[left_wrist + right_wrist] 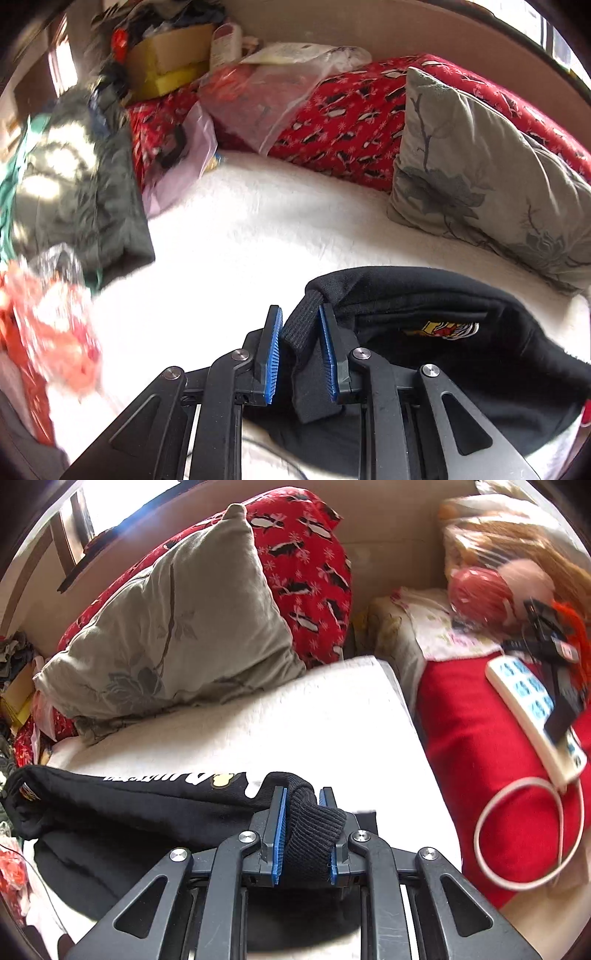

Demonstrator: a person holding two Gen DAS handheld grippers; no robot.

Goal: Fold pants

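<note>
Pants (461, 332), black with a ribbed cuff and a small yellow-and-red printed patch, lie bunched across the lower right of the left wrist frame on a white bed cover (258, 229). Left gripper (301, 328), at lower centre of that frame, has its blue pads (274, 354) narrowed onto a ribbed black band of the garment; the cloth fills the gap between the jaws.

Right wrist frame: the same pants (129, 805) stretch from lower centre out to the left edge, white lettering and a yellow motif visible along the top fold. Right gripper (303, 812) sits at lower centre, its pads clamped on a knitted black cuff that bulges above and between them.

Surroundings noted:
- Grey floral pillow (480, 158), right of the left wrist frame, leaning against a red penguin-print duvet (351, 122).
- Clear plastic bags (258, 96) and a cardboard box (166, 55), upper left of the same frame (detail blurred).
- Dark grey folded garment (81, 192) at the left edge.
- White power strip (535, 716) with a looped white cable (491, 849), resting on a red cloth (480, 757) at the right of the right wrist frame.
- Soft toy (498, 572) in plastic wrap, upper right (blurred).
</note>
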